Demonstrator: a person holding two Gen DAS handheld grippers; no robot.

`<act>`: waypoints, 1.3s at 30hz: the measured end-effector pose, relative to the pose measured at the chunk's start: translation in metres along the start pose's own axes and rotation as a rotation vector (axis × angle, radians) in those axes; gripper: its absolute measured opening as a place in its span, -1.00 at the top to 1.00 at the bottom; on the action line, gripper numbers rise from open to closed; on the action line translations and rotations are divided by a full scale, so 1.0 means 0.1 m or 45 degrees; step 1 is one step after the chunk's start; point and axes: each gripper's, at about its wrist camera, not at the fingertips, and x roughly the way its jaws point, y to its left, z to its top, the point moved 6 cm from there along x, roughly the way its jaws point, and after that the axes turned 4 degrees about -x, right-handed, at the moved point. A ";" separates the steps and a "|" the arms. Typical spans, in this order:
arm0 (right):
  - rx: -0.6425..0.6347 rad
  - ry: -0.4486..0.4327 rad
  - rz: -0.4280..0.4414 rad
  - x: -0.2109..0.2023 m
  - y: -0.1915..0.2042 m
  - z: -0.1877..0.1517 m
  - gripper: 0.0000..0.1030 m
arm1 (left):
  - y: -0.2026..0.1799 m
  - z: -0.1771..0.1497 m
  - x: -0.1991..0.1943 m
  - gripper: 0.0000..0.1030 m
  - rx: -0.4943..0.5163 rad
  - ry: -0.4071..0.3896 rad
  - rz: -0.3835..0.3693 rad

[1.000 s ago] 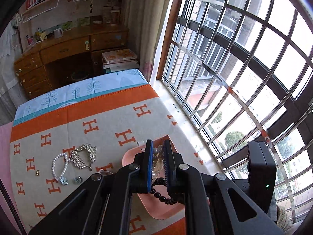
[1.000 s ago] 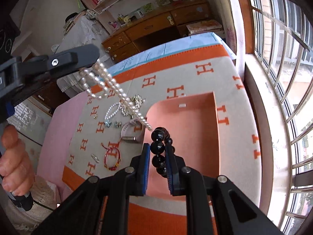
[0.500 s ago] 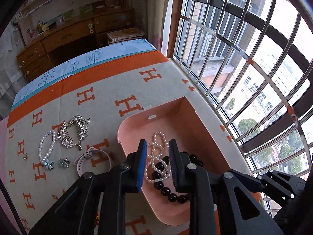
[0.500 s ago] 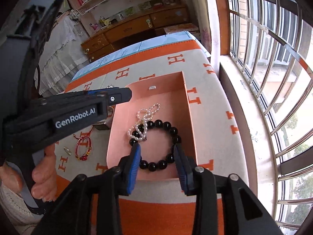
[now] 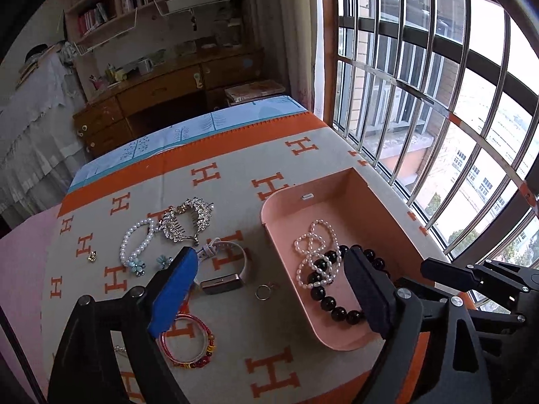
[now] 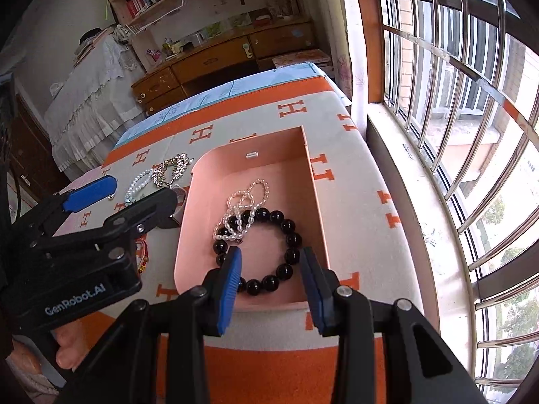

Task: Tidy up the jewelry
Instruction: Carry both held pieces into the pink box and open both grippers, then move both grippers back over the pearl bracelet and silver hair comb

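A pink tray (image 5: 390, 215) (image 6: 202, 229) sits on the orange-and-beige blanket. In it lie a black bead bracelet (image 5: 331, 303) (image 6: 289, 229) and a white pearl necklace (image 5: 316, 252) (image 6: 242, 202). My left gripper (image 5: 269, 289) is wide open and empty above the tray's left edge; it also shows in the right wrist view (image 6: 131, 188). My right gripper (image 6: 271, 266) is open and empty over the tray's near end. On the blanket left of the tray lie a crystal hair comb (image 5: 187, 219), a pearl bracelet (image 5: 136, 245), a watch (image 5: 225, 269), a ring (image 5: 262, 292) and a red bangle (image 5: 188, 343).
A barred window (image 5: 438, 101) runs along the right side, close to the tray. A wooden desk (image 5: 168, 97) and bookshelves stand beyond the bed's far end. Small flower earrings (image 5: 163, 261) and a gold stud (image 5: 92, 256) lie on the blanket.
Both grippers let go: the pearl necklace and the black bead bracelet dropped into the tray. Both sets of jaws opened wider and both grippers drew back from the tray.
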 end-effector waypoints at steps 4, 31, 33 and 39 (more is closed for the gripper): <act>-0.011 -0.003 0.003 0.00 0.05 -0.01 0.29 | 0.10 -0.05 -0.06 -0.69 -0.027 0.003 0.034; -0.270 -0.048 0.004 0.02 0.76 0.42 0.29 | 1.77 -0.07 -0.64 -0.70 -0.373 -0.050 0.317; -0.296 -0.041 0.030 0.05 0.88 0.52 0.29 | 1.99 -0.06 -0.70 -0.71 -0.419 -0.061 0.347; -0.353 0.018 0.093 0.26 1.20 0.89 0.29 | 2.44 -0.05 -0.67 -0.72 -0.506 -0.035 0.361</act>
